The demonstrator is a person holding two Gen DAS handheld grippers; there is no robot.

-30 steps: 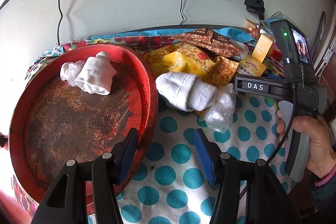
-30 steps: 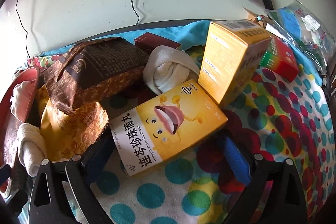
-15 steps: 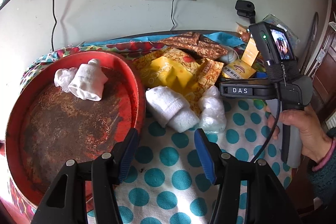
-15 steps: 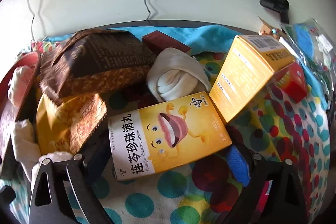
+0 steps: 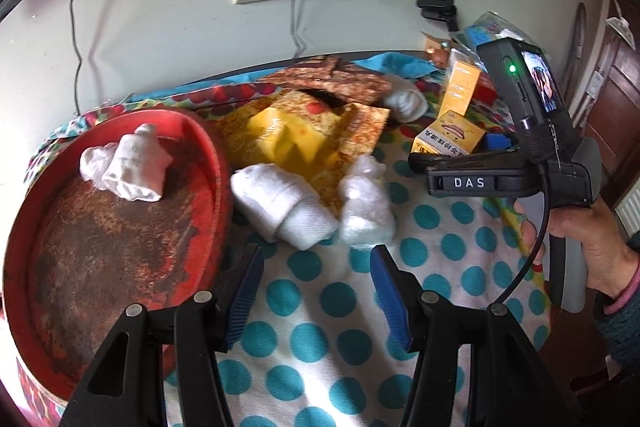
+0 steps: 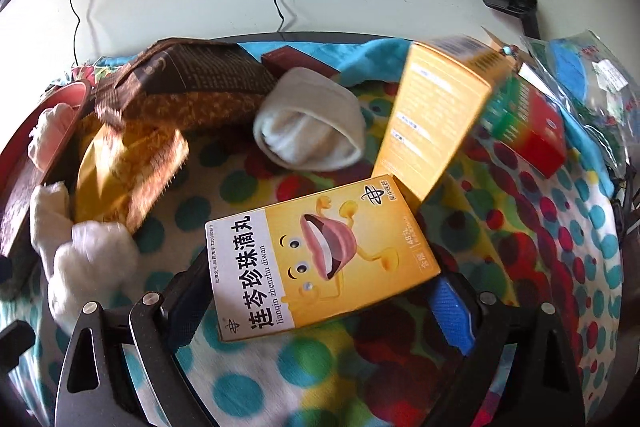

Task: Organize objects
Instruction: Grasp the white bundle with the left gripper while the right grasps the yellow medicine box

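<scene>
A: Before we move, what worries us on the left?

B: The red tray (image 5: 120,247). Its rim sits right against the outer side of the left claw (image 5: 316,255)'s left finger. That claw is spread and empty over the dotted cloth of the desk (image 5: 320,327). If we push forward at a slant, the finger could catch the rim and jolt the tray, along with the white bundle (image 5: 136,171) already lying in it.

A: And on the right?

B: The right claw (image 6: 316,287) is pinching the yellow pill box (image 6: 340,247) across its width, and its jaws have just been closing on it. We judge the hold to be shallow, out near the fingertips. The tall orange box (image 6: 432,123) stands tilted just beyond the right finger, touching the pill box's far corner. A careless swing could topple it or twist the pill box out of the pads.

A: Where does our next item lie for the left claw?

B: The rolled white sock (image 5: 280,211) is just ahead of the gap, a little toward the left finger and clear of both pads. The crumpled plastic wad (image 5: 366,211) touches it on the right, just ahead of the right finger.

A: So we might close on both at once?

B: Likely, if we go in centred. The wad is light and could cling to the sock or be dragged along with it. The yellow snack bag (image 5: 304,143) lies under the sock's far end and could shift too.
</scene>
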